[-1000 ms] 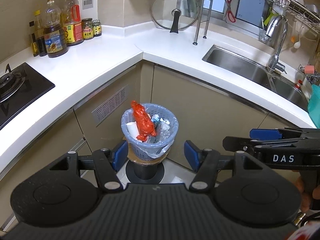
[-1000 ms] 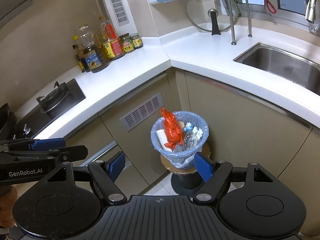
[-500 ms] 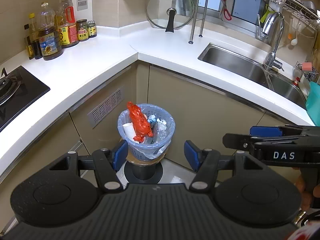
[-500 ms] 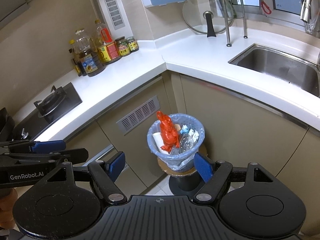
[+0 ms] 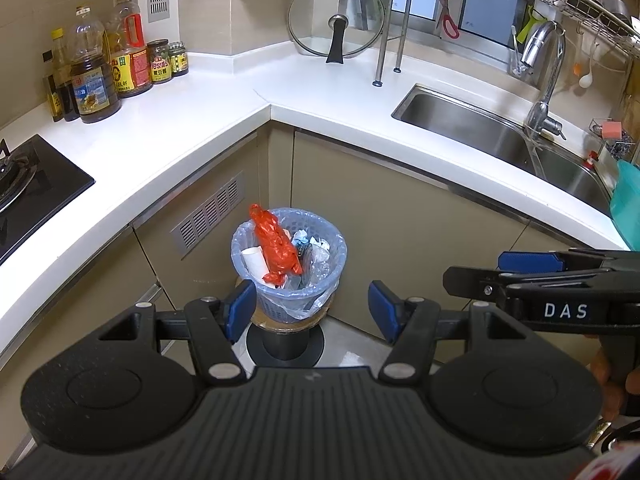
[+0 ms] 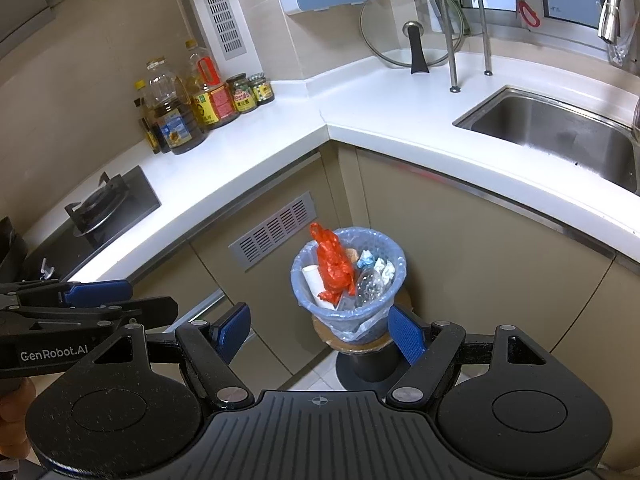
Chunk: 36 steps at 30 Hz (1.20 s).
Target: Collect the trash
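A small waste basket lined with a pale blue bag stands on a round stool in the cabinet corner; it also shows in the right wrist view. It is filled with a red plastic bag, a white tube, crumpled paper and clear plastic. My left gripper is open and empty, above and short of the basket. My right gripper is open and empty, also short of the basket. Each gripper shows from the side in the other's view.
A white L-shaped counter wraps the corner, with oil bottles and jars, a gas hob, a glass lid and a steel sink. Beige cabinet doors stand behind the basket. A teal object is at the right edge.
Both grippers have drawn back and risen a little, so the basket looks smaller and lower in both views. Both jaws stay open.
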### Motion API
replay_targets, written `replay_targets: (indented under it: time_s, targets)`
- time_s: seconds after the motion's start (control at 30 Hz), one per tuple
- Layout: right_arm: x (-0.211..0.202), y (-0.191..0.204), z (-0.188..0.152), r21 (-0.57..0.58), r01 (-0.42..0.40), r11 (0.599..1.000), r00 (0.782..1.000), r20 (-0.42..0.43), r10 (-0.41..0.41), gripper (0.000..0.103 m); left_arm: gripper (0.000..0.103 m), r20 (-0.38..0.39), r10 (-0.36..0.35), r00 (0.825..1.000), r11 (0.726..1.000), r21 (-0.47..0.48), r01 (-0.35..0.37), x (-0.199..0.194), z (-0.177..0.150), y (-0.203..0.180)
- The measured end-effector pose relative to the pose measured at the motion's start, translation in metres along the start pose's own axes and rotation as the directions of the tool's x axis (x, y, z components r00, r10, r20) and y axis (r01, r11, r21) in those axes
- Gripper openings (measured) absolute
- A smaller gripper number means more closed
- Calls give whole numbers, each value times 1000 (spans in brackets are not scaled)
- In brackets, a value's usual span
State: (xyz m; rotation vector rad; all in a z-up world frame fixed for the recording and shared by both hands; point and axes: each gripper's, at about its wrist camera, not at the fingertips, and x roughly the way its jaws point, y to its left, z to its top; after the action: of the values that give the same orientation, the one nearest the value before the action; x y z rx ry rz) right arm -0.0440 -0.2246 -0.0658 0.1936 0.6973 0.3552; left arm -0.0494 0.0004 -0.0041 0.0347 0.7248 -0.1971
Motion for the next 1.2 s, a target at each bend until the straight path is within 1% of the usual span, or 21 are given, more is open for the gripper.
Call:
replay_targets:
  time_s: [1.2]
  targets:
    - [0, 2, 0, 2, 2, 1000, 1000, 0, -2, 76, 60, 0, -4, 1000, 1000, -1, 4, 0, 2, -1]
